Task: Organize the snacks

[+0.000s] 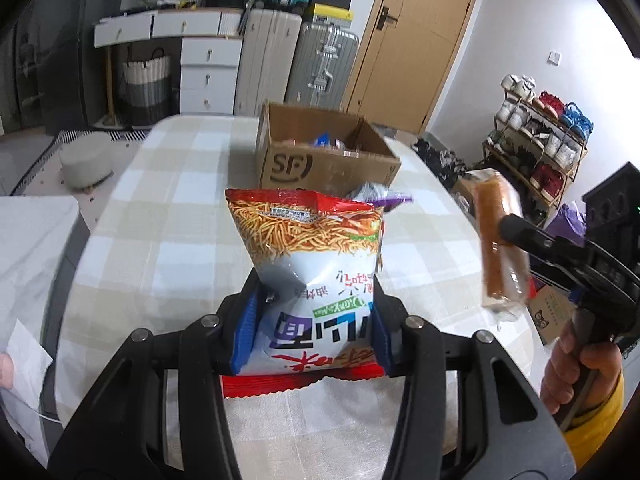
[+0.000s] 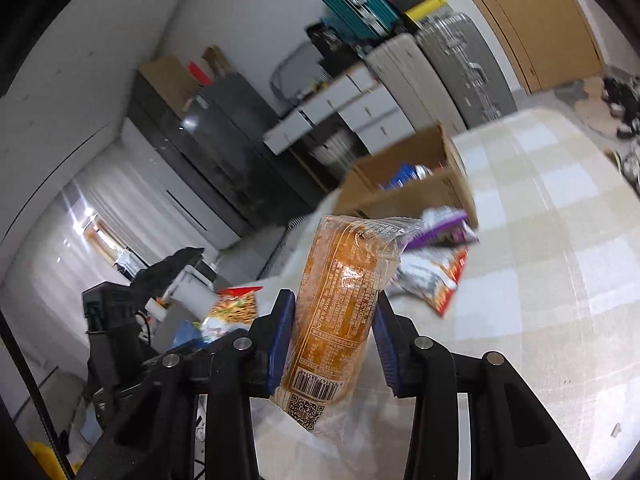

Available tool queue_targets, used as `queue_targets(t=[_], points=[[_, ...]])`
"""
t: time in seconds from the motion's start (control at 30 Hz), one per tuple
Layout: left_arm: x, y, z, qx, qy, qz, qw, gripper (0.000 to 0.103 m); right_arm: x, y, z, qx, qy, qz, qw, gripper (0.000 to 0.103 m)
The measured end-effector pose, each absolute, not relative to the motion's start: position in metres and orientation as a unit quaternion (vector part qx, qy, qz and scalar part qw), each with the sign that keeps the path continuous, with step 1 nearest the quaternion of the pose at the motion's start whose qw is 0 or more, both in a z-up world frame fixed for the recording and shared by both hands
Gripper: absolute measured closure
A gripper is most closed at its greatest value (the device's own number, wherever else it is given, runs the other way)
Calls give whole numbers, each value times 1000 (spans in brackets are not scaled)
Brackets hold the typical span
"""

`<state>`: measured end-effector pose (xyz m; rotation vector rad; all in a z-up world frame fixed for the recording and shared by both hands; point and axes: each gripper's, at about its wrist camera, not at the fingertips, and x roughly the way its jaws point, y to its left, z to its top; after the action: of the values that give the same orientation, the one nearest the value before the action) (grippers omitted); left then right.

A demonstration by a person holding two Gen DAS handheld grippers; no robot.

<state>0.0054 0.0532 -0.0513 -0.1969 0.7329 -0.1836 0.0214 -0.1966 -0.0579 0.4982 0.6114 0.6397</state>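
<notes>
Left gripper (image 1: pixel 314 330) is clamping one noodle-snack bag (image 1: pixel 310 264) above the checkered table (image 1: pixel 160 220), right gripper (image 2: pixel 334 344) is squeezing one wrapped bread roll (image 2: pixel 340 312), two loose packets (image 2: pixel 434 256) are lying beside one open cardboard box (image 1: pixel 320 160) holding snacks.

One cardboard box (image 1: pixel 320 160), one noodle-snack bag (image 1: pixel 312 264), one wrapped cake roll (image 2: pixel 340 312), two loose packets (image 2: pixel 436 264).
</notes>
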Motion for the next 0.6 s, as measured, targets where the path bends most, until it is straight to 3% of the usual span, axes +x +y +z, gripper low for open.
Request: queue_targets(t=[0.33,0.6], points=[[1,55,-16,-105,343,-91,929,59,-8,-205,-15,232,244,343,877,64],[29,73,6,-117,344,-88,928,59,30,-203,10,238,237,361,870,64]])
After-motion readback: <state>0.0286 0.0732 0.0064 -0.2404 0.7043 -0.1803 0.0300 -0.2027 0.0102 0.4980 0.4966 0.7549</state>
